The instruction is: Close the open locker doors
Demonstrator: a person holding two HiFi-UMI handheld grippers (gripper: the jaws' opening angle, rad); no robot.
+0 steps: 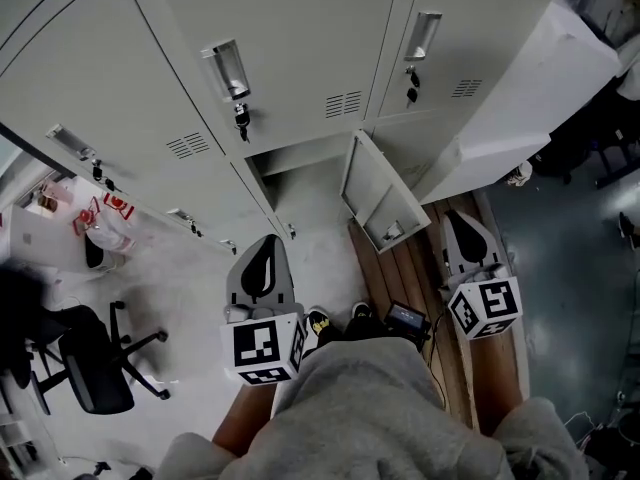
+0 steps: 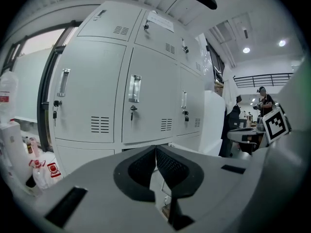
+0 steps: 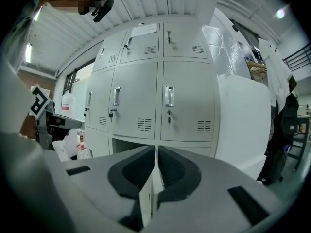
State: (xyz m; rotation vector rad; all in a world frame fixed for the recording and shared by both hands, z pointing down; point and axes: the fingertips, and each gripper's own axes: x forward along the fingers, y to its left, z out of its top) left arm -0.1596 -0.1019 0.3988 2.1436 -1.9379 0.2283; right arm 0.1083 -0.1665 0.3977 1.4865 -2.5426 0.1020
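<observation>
Apparently, open door (image 1: 378,193) beyond right gripper (image 1: 460,223)

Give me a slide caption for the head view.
Both shut, left gripper and right gripper face grey lockers; one lower door open.

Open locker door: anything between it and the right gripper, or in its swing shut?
Nothing visible. The open locker door stands just left of the right gripper with only a bare gap between them, and no object shows in front of its compartment.

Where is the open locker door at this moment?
In the head view, the open locker door stands swung out in the bottom row, near centre, just left of the right gripper.
</observation>
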